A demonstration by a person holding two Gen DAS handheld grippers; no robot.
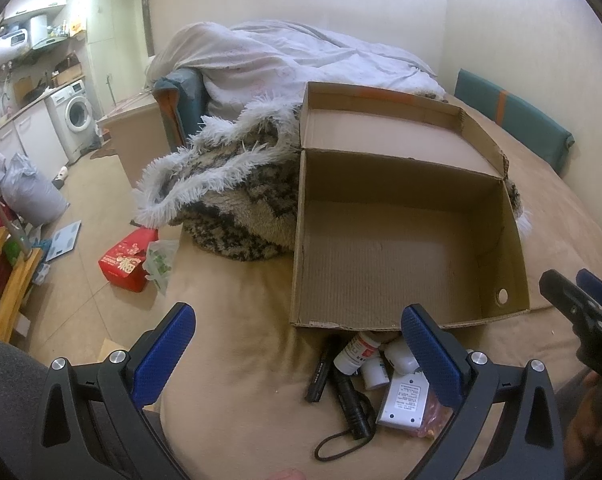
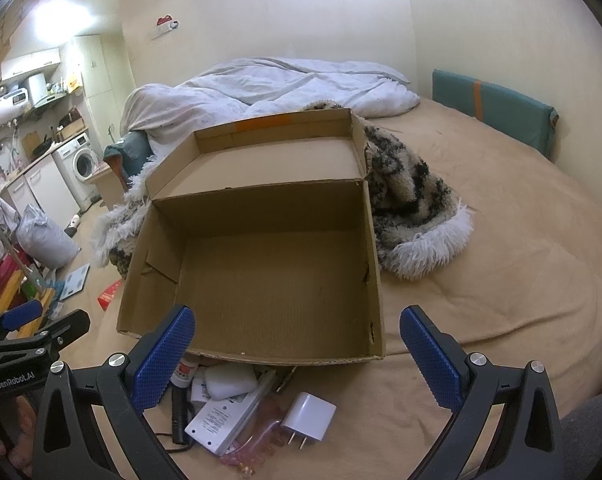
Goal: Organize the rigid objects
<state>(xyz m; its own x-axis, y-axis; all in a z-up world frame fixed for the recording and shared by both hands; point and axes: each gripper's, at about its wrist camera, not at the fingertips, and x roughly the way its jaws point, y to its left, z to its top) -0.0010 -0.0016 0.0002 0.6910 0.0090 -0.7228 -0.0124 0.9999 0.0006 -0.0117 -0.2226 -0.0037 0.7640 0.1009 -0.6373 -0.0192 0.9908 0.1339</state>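
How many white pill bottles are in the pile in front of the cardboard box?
2. One pill bottle with a red label lies against the cardboard box front; a smaller bottle sits just below it. More may be hidden.

Cardboard box: sitting open on the tan bedspread, lid flap leaning back, nothing lying inside.
Pill bottles: white, lying on their sides just below the box's near wall.
Flashlight: black, lying beside the bottles, cord trailing.
White charger unit: lying label-up among the pile.
Plug adapter: white cube, prongs pointing toward the camera, resting just right of the charger unit.
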